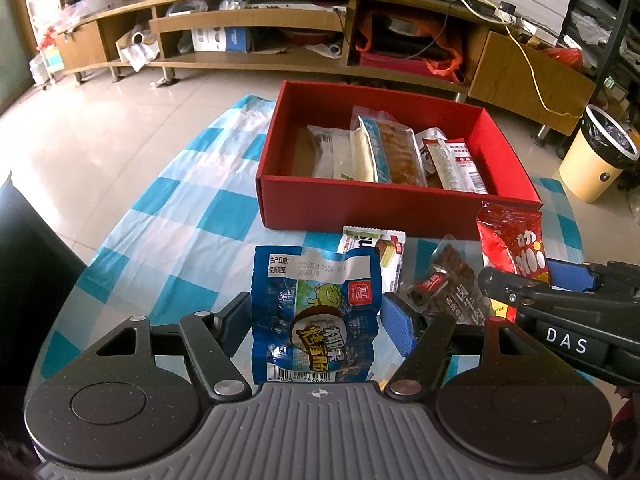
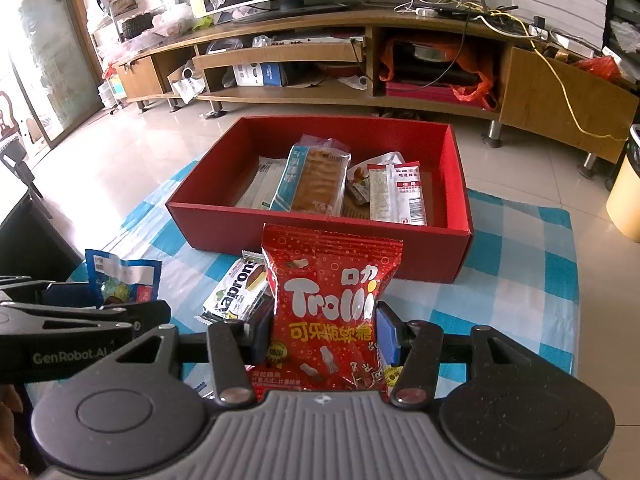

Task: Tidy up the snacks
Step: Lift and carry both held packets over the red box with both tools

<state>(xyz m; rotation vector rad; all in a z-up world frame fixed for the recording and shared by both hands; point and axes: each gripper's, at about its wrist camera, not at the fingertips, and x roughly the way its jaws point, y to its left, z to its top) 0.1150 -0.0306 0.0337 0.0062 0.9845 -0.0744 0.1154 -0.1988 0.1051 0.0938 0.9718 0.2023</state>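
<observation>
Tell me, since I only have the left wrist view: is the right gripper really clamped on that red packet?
Observer: Yes. In the right wrist view the right gripper has a pad pressed against each side of the red Trolli packet, which stands upright.
Operator: Is the white bar caught in the grip too?
Observer: No. The white wafer bar lies on the checked cloth, outside the pads, on the left in that view.

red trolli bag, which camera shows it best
The right wrist view: the red Trolli bag stands upright between that gripper's jaws, front label facing the camera and readable. The left wrist view catches it only at the right side, turned at an angle, its lower part hidden behind the right gripper.
</observation>
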